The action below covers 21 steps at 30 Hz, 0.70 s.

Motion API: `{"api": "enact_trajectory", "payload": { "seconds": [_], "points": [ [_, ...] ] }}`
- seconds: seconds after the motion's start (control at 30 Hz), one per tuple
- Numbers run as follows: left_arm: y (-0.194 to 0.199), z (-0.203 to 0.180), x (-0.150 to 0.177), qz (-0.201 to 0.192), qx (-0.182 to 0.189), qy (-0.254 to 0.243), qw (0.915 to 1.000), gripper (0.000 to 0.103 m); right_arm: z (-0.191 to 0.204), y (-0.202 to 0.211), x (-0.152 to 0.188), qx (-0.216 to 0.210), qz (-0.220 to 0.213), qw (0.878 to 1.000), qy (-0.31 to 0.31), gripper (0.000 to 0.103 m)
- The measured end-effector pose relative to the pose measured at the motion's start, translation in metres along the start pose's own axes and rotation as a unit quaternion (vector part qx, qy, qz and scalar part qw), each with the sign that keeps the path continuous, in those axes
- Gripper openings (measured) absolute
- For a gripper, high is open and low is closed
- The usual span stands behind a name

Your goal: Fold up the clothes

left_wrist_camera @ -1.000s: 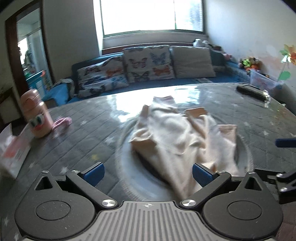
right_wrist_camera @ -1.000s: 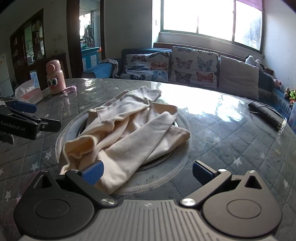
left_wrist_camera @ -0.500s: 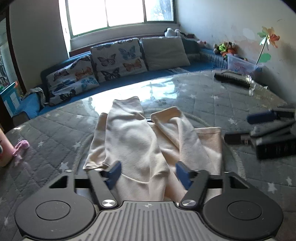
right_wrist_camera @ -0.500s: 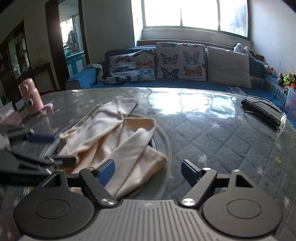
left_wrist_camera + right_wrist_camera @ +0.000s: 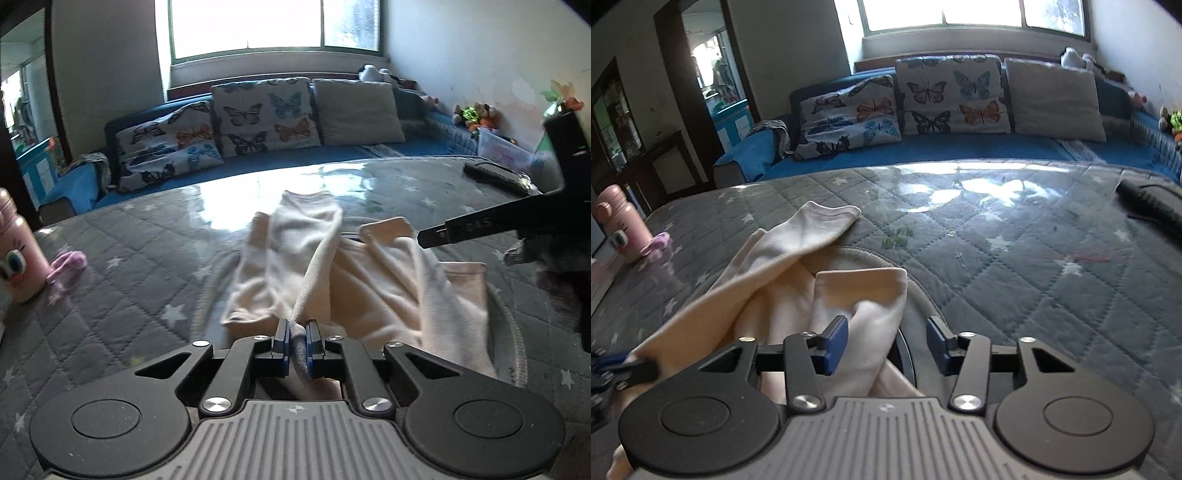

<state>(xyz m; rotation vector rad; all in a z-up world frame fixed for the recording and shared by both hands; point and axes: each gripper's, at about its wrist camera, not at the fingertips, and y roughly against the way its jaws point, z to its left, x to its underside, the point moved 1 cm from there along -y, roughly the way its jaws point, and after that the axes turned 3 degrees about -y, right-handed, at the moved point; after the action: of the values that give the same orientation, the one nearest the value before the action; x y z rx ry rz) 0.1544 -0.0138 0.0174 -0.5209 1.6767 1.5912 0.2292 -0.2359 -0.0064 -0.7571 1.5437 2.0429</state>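
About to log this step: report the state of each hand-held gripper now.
Left hand-held gripper: closed on a fold of the cream garment.
Right hand-held gripper: jaws closing, garment between them, not yet pinched.

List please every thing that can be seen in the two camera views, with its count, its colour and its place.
garment: one, cream, crumpled on the table's middle
table: one, grey quilted cover with white stars, foreground
bottle: one, pink with cartoon eyes, table's left edge
small pink item: one, beside the bottle; kind unclear
remote control: one, black, table's far right
sofa: one, blue, behind the table under the window
butterfly cushions: two, white with coloured butterflies, on the sofa
plain cushion: one, beige, right of those
left gripper: one, black with blue pads, closing on a ridge of the garment
right gripper: one, same colours, closing, garment edge between its fingers
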Motion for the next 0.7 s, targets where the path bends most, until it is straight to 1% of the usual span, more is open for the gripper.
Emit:
{"api": "enact_trajectory", "payload": {
  "seconds": [0.13,0.2,0.23,0.27,0.3,0.37,0.47,0.5,0.6,0.7],
  "points": [
    [0.006,0.013,0.004,0.001,-0.005,0.013,0.9999,0.009,0.0,-0.02,-0.006,0.008,-0.001,1.0,-0.011,0.032],
    [0.008,0.017,0.004,0.0,-0.006,0.016,0.9999,0.009,0.0,-0.026,-0.007,0.011,-0.002,1.0,-0.017,0.019],
    [0.01,0.018,0.005,0.0,-0.007,0.018,0.9998,0.009,0.0,-0.028,-0.007,0.013,-0.003,1.0,-0.02,0.015],
    [0.011,0.02,0.005,-0.001,-0.007,0.019,0.9998,0.009,-0.001,-0.029,-0.006,0.017,-0.005,1.0,-0.021,0.009],
    [0.012,0.021,0.005,-0.002,-0.009,0.021,0.9997,0.009,-0.001,-0.029,-0.006,0.02,-0.008,1.0,-0.022,0.006],
    [0.014,0.022,0.005,-0.004,-0.011,0.025,0.9996,0.009,-0.002,-0.027,-0.005,0.024,-0.012,0.999,-0.023,0.003],
    [0.016,0.023,0.007,-0.003,-0.012,0.027,0.9996,0.009,-0.005,-0.024,-0.005,0.014,-0.012,1.0,-0.025,0.004],
    [0.016,0.023,0.007,-0.003,-0.013,0.026,0.9996,0.009,-0.006,-0.022,-0.005,0.012,-0.014,1.0,-0.026,0.007],
    [0.018,0.023,0.007,-0.002,-0.013,0.025,0.9996,0.009,-0.006,-0.023,-0.008,0.006,-0.018,0.999,-0.029,0.012],
    [0.018,0.023,0.006,0.002,-0.013,0.023,0.9997,0.009,-0.003,-0.028,-0.01,0.001,-0.017,1.0,-0.025,0.012]
  ]
}}
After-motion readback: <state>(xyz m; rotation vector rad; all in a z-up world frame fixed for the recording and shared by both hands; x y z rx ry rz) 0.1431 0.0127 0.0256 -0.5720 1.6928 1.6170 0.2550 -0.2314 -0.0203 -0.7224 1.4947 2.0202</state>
